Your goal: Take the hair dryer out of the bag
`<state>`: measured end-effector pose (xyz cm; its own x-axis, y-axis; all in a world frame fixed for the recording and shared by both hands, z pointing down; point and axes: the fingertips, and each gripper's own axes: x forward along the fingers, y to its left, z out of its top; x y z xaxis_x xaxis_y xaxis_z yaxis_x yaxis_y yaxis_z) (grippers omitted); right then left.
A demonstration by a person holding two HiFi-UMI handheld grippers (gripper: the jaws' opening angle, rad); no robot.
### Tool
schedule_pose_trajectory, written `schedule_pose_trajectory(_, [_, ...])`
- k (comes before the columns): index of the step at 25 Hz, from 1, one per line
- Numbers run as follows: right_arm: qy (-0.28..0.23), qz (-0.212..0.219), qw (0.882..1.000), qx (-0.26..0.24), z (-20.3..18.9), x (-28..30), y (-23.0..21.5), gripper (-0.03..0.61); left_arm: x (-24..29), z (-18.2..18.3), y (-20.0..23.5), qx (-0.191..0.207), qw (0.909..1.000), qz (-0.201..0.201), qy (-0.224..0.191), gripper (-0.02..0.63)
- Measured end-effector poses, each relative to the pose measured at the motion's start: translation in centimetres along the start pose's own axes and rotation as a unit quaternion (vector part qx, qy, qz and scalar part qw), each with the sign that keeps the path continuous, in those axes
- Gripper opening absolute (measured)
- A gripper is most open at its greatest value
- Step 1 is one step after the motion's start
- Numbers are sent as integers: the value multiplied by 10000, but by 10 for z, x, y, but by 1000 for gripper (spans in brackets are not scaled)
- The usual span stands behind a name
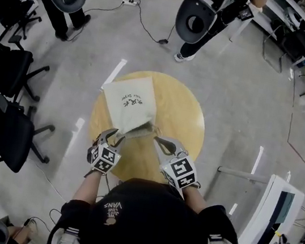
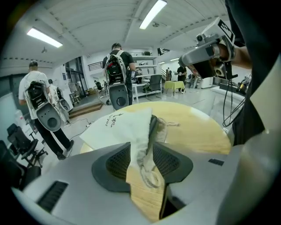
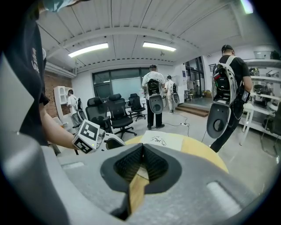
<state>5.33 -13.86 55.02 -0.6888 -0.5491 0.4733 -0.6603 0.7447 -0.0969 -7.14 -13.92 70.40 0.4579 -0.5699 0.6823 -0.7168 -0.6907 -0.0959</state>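
Head view: we had the left tool (image 1: 116, 136) released, straddling the mouth of the bag (image 1: 127, 104) at 10 o'clock on the bench (image 1: 183, 117), right tool (image 1: 158, 141) clenched alongside, likely to open it, the hair dryer unseen, presumably inside.

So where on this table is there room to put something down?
On the table, the right half, between the white bag and the right rim, is bare wood. The left is crowded: the bag covers it, and the left gripper and right gripper sit at its mouth by the near edge.
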Motion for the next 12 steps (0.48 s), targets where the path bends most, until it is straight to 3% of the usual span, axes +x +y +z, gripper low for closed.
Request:
schedule_pose_trajectory(7, [108,169,9997,-138,-2,14,-6,0,16,-1,9,155,9998,41,155,168])
schedule_pose_trajectory(12, [287,509,9979,-284,-11,26,0,0,18,5,13,-354,9991,-150,157,73])
